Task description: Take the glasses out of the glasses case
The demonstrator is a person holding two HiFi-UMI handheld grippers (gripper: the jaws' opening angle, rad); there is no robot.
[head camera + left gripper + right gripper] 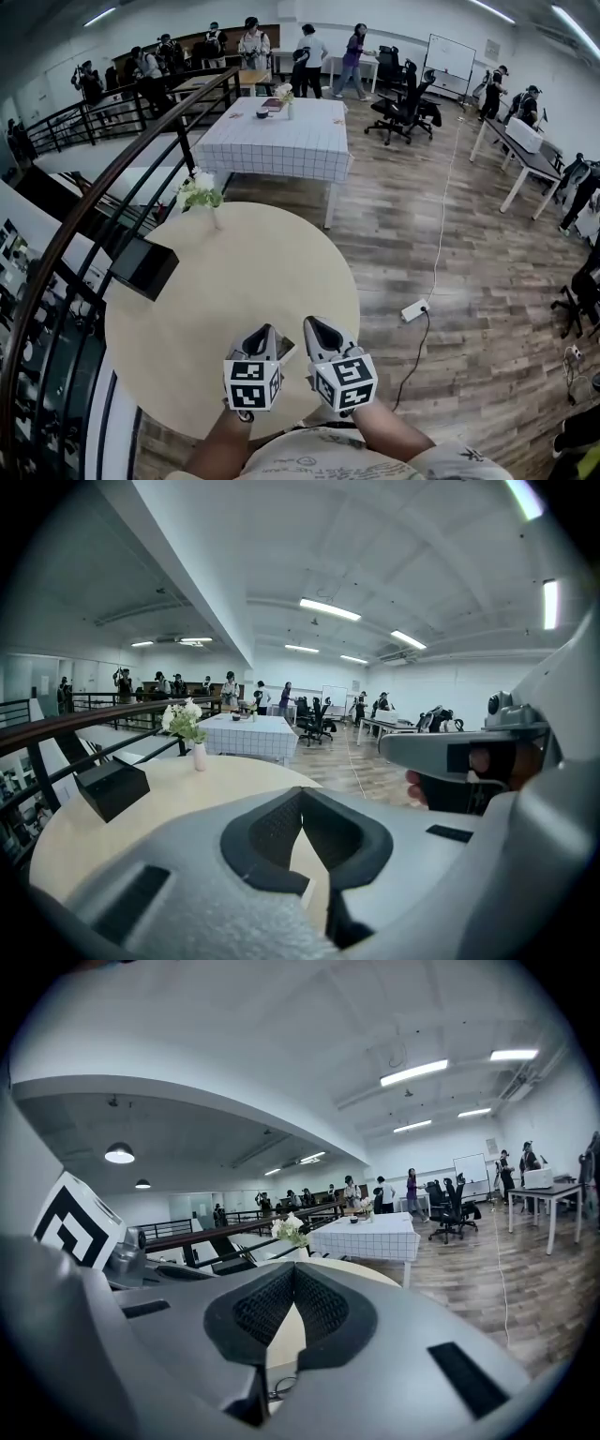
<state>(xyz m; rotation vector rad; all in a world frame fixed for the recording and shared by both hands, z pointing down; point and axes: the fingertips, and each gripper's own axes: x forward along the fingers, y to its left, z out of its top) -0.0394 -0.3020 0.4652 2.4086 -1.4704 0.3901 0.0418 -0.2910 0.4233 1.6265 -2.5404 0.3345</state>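
Note:
A black box (142, 266) that may be the glasses case rests at the round table's left edge; it also shows in the left gripper view (111, 787). A thin wire shape that looks like glasses (276, 1388) peeks out low behind the right gripper's jaws, over the table. My left gripper (265, 331) (302, 796) hovers over the near part of the table, jaws shut and empty. Beside it, my right gripper (312, 326) (293, 1271) is also shut and holds nothing. Both are far from the black box.
The round beige table (281, 253) carries a small white vase of flowers (201, 194) at its far left. A dark railing (112, 178) runs along the left. Beyond stands a checked-cloth table (281, 141). A power strip with cable (414, 309) lies on the wooden floor at the right.

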